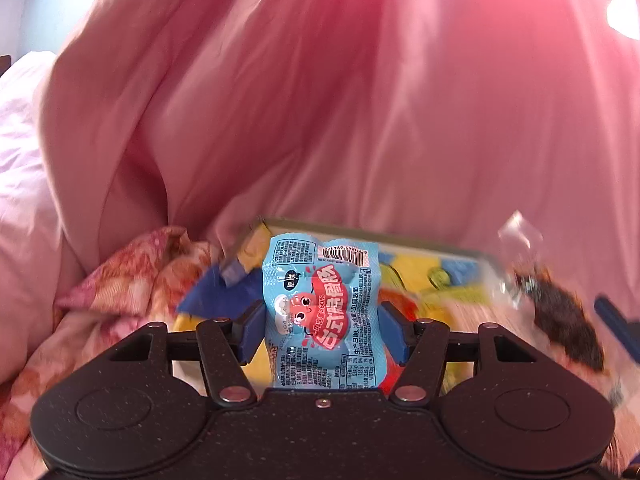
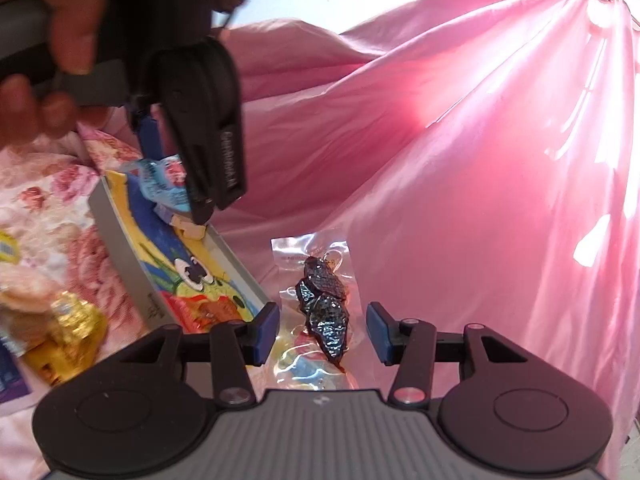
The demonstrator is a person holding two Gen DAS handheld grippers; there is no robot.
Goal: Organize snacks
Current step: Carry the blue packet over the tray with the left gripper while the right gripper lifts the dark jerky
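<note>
Blue plastic packet (image 1: 322, 312), red cartoon print, pinched between the blue pads of the left claw (image 1: 323, 330), held over the near end of a cartoon-printed tray (image 2: 132, 268) on the floral bedspread (image 2: 52, 200). Step in hand looks like delivery to the tray; next move likely calls for lowering and letting go. Left claw tilts down into the tray from above, person's hand (image 2: 48, 52) gripping its handle. Right claw (image 2: 322, 330) wide, holding nothing, low over a clear bag of dark dried snack (image 2: 324, 300) lying just beside the tray. Gold-wrapped sweets (image 2: 64, 336) lie left. Pink curtain (image 2: 460, 160) behind.
</note>
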